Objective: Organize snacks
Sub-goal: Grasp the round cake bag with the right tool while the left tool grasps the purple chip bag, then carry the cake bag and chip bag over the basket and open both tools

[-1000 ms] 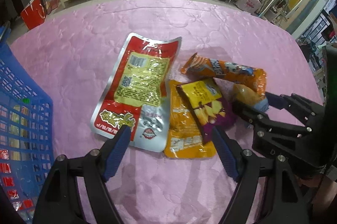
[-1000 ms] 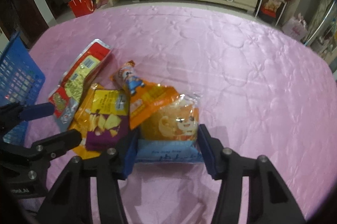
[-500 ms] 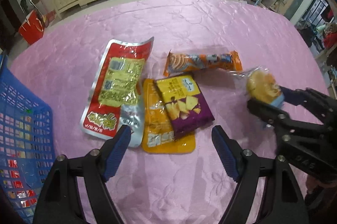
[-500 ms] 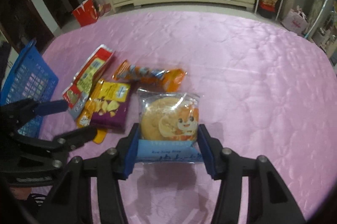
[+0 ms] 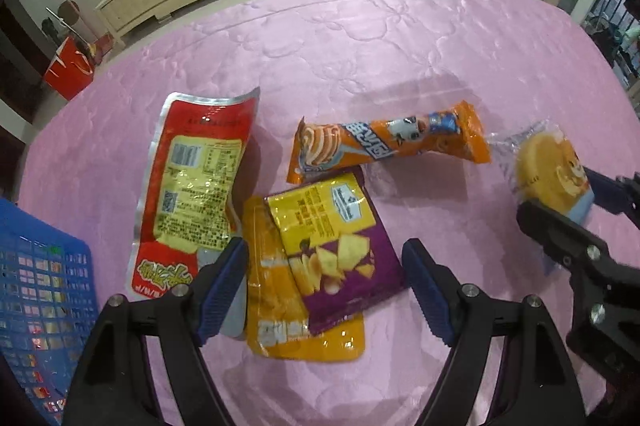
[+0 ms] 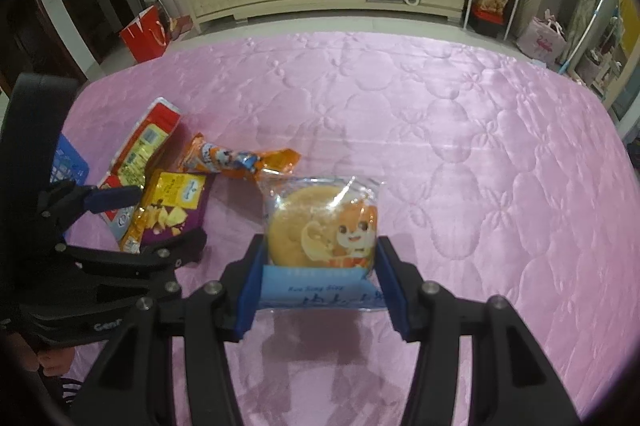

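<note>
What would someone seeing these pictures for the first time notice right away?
The round cake in a clear cartoon wrapper, clamped in the right hand-held gripper above the pink quilted cover. Left of it lies a cluster of bright snack packets, the big red pouch largest, with the left hand-held gripper open over them.

snack pile [image 5: 304,226] left-ctr, quilt [image 6: 460,145] right open

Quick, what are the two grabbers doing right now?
Left gripper: open, holding nothing, above the purple chip bag.
Right gripper: jaws shut on the cake packet.
</note>
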A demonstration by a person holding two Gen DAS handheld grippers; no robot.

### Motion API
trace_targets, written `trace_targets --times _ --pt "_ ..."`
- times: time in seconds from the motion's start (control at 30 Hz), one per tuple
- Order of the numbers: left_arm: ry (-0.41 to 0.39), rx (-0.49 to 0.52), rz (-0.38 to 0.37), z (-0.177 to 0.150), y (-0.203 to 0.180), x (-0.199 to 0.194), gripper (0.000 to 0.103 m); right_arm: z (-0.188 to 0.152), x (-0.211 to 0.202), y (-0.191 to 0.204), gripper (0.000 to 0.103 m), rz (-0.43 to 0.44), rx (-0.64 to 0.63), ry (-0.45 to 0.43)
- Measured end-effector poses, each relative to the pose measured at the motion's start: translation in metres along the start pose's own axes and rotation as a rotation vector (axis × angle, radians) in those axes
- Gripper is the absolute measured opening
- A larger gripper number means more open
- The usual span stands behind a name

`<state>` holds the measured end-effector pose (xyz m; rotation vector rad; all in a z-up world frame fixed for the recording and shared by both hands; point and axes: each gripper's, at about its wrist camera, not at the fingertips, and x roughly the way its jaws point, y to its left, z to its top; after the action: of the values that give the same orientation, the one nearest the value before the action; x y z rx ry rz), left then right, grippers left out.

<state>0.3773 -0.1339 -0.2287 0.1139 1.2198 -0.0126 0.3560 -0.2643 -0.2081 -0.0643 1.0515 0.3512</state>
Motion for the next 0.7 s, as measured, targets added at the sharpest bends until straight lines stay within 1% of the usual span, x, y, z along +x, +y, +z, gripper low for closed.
trace_targets --times 0.07,0.17,0.2,0.23,0.27,0.4,0.53,0.63,0.7 --pt "0.004 -0.005 0.010 0.002 -0.001 0.004 0.077 0.001 0.001 -0.002 0.058 0.003 0.003 0.003" --pt "-0.005 -0.014 0.006 0.003 -0.004 0.007 0.077 0.001 0.001 -0.004 0.058 0.000 0.005 0.003" --pt "-0.005 -0.016 -0.009 0.003 -0.003 0.008 0.070 0.002 0.001 -0.004 0.058 -0.001 0.007 0.002" --pt "-0.002 -0.019 -0.035 0.003 -0.002 0.008 0.058 0.002 0.001 -0.004 0.058 -0.002 0.006 0.003" --pt "0.002 -0.023 -0.051 0.002 -0.003 0.008 0.058 0.001 0.001 -0.003 0.058 -0.002 0.006 0.003" --pt "0.001 0.016 -0.026 -0.003 -0.010 0.005 0.054 0.001 -0.001 0.000 0.058 -0.001 0.001 0.001" --pt "-0.010 0.015 -0.055 -0.014 -0.010 -0.007 0.053 -0.001 -0.004 0.003 0.058 0.000 -0.006 -0.002" --pt "-0.038 0.017 -0.068 -0.021 -0.005 -0.018 0.053 -0.005 -0.004 0.005 0.058 -0.004 0.005 -0.001" --pt "-0.053 0.007 -0.077 -0.032 0.006 -0.028 0.053 -0.007 -0.005 0.005 0.058 0.001 0.034 0.013"
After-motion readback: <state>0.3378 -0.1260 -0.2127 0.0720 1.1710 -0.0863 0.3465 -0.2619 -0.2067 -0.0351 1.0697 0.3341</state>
